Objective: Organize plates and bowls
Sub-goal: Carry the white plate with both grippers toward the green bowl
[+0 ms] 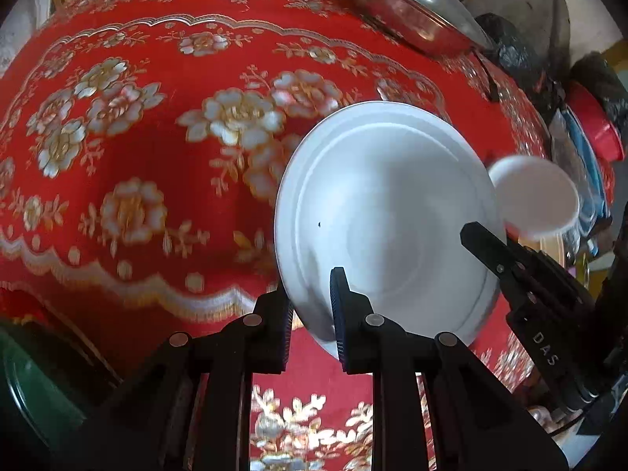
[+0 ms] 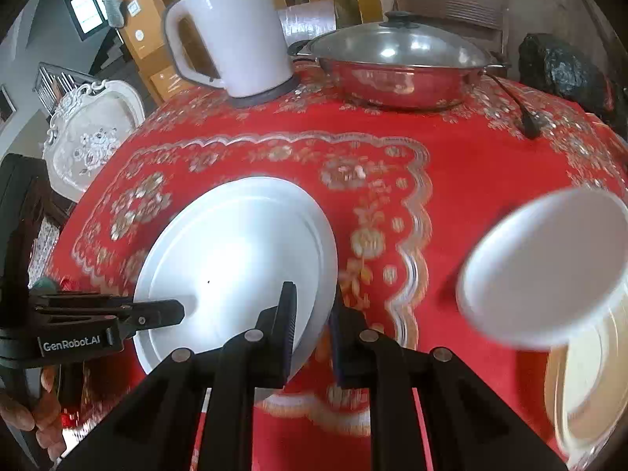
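Above the red tablecloth (image 2: 490, 172), both the left gripper (image 1: 312, 314) and the right gripper (image 2: 312, 322) were clamped on opposite edges of the white plate (image 2: 235, 267), near a white bowl (image 2: 541, 263).

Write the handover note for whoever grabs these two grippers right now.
Left gripper: shut on the rim of the white plate.
Right gripper: shut on the same plate's opposite rim; the plate is tilted, held above the red tablecloth.
White bowl: right of the plate, blurred, resting on a cream dish.
Done: plate gripped.
Left: set the plate down, stack it with the bowl.
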Demonstrator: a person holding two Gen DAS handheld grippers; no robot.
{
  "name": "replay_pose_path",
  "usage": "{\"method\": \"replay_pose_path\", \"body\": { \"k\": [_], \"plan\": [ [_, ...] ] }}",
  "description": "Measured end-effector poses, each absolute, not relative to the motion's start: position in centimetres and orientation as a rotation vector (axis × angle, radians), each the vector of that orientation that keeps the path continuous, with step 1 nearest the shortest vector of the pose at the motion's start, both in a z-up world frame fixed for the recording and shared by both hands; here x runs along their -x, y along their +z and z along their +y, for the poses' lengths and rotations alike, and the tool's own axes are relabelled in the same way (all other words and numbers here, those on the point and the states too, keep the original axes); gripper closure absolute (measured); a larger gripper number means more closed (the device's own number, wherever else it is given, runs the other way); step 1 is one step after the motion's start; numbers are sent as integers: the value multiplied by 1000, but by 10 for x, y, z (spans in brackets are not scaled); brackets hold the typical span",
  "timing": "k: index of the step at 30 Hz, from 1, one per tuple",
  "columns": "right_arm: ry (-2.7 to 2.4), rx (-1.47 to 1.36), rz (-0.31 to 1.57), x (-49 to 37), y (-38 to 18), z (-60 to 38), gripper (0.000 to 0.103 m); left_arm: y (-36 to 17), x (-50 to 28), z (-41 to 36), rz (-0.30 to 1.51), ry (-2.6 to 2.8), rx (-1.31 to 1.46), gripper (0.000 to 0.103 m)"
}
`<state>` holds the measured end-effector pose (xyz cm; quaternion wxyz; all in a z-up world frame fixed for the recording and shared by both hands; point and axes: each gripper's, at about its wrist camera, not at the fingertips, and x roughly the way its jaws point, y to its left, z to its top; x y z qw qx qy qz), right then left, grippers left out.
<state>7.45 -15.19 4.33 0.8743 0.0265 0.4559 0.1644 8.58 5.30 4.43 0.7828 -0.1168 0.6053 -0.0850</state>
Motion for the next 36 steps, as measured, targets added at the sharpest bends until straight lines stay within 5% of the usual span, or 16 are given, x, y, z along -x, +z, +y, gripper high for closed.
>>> {"method": "replay_pose_path", "body": {
  "k": [36],
  "plan": [
    [398, -45, 908, 49, 58, -137, 85, 75, 52, 57, 1068, -128, 151, 86]
  ]
}}
